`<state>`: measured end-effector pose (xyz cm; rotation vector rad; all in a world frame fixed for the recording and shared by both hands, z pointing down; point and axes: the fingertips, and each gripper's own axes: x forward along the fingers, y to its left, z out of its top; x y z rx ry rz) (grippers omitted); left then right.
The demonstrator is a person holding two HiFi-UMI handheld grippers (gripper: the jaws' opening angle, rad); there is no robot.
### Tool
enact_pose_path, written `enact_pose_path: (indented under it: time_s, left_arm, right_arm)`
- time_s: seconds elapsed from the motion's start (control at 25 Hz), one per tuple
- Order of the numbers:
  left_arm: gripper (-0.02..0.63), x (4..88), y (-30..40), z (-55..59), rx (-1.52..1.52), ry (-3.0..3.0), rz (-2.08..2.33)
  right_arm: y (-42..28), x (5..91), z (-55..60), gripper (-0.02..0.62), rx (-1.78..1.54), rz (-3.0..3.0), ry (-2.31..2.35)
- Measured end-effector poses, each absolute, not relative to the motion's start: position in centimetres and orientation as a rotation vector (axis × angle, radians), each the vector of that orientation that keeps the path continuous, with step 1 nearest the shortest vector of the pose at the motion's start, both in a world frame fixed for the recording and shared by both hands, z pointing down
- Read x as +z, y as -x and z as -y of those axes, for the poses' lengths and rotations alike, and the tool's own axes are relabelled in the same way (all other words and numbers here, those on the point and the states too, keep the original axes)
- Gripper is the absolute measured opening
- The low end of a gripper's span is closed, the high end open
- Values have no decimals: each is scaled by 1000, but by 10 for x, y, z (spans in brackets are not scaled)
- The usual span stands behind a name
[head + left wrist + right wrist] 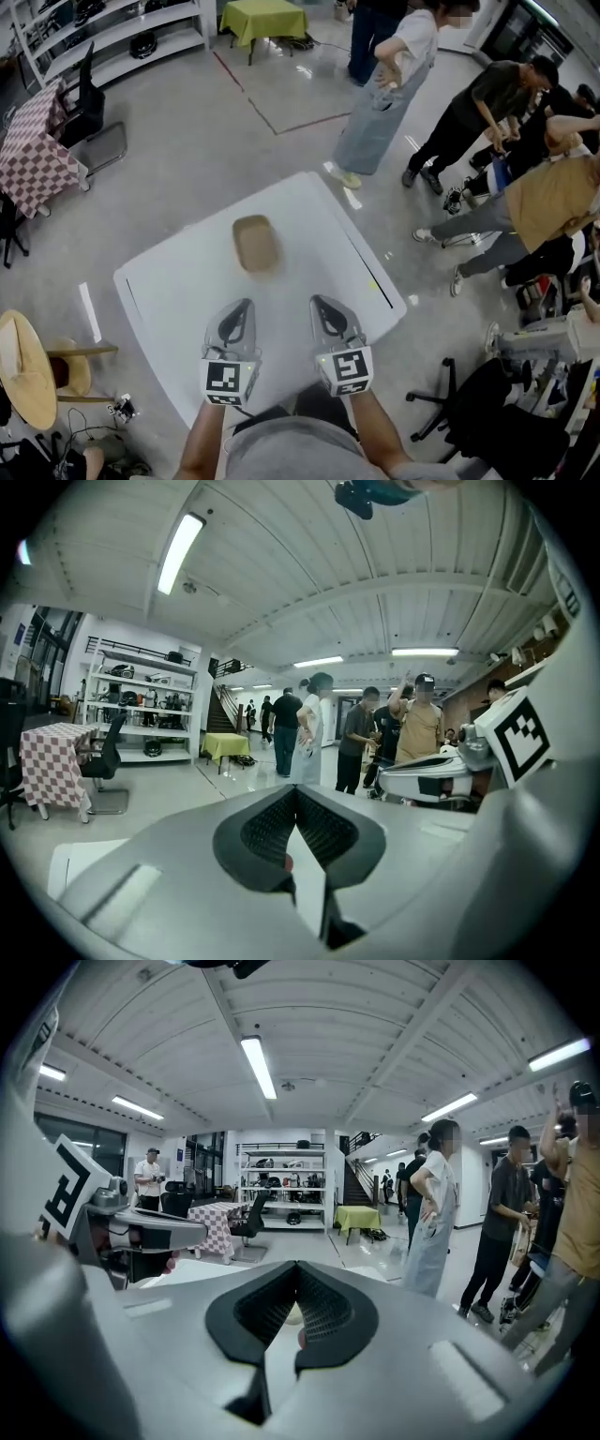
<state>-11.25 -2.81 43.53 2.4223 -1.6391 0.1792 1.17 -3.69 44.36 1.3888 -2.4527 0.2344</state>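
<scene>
Tan tray: sits mid-frame on the white table, long axis running up-frame, lying just above and nearer your left gripper than your right gripper, touching neither; both grippers' jaws pressed together, empty.

1. The left gripper and the right gripper are pale grey, and each carries a cube of black-and-white square markers
2. Their pads are black with a fine ribbed pattern
3. The dish is tan-brown
4. The table is white, with thin dark lines near two edges
5. The floor is grey, crossed by a red line
6. The far tablecloth is red-and-white chequered, and the small table's cover is yellow-green
</scene>
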Motion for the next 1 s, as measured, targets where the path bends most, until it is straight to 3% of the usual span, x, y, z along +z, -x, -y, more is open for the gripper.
enact_pose_path:
  time_s: [1.0]
  left_arm:
    - [11, 547, 119, 118, 241, -2117, 1782]
  right_arm:
    - [4, 571, 160, 3, 396, 2465, -1064]
